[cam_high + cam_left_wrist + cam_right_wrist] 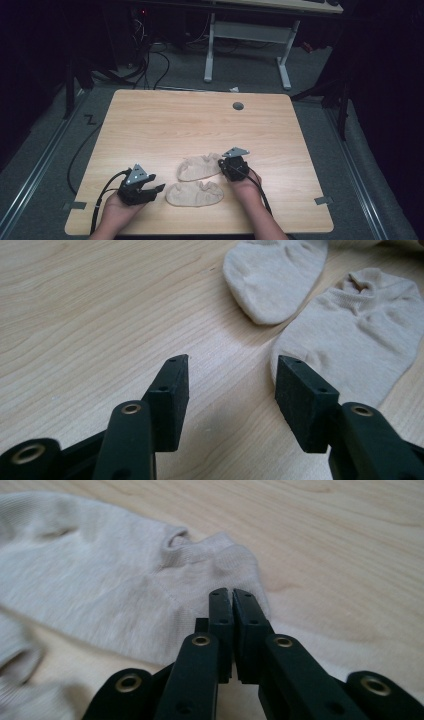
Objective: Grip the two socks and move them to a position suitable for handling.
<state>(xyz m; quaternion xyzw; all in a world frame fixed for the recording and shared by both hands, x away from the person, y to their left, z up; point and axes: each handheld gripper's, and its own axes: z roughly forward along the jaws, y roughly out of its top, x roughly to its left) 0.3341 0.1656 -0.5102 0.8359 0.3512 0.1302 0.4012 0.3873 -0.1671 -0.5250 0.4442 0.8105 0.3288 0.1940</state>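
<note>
Both tongs are matte black: the left tongs (159, 188) and right tongs (220, 163) each carry a grey 3-cornered plate and a trailing black cable. Brass-ringed pivots and small screw holes mark the rectangular pads (172, 390).

Two beige low-cut socks lie flat on the desk, near its front edge. The far sock (199, 167) sits just behind the near sock (195, 194), their edges almost touching.

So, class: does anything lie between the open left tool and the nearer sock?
Nothing visible does. Bare table lies between the left tool and the nearer sock; the other sock lies beyond it.
</note>
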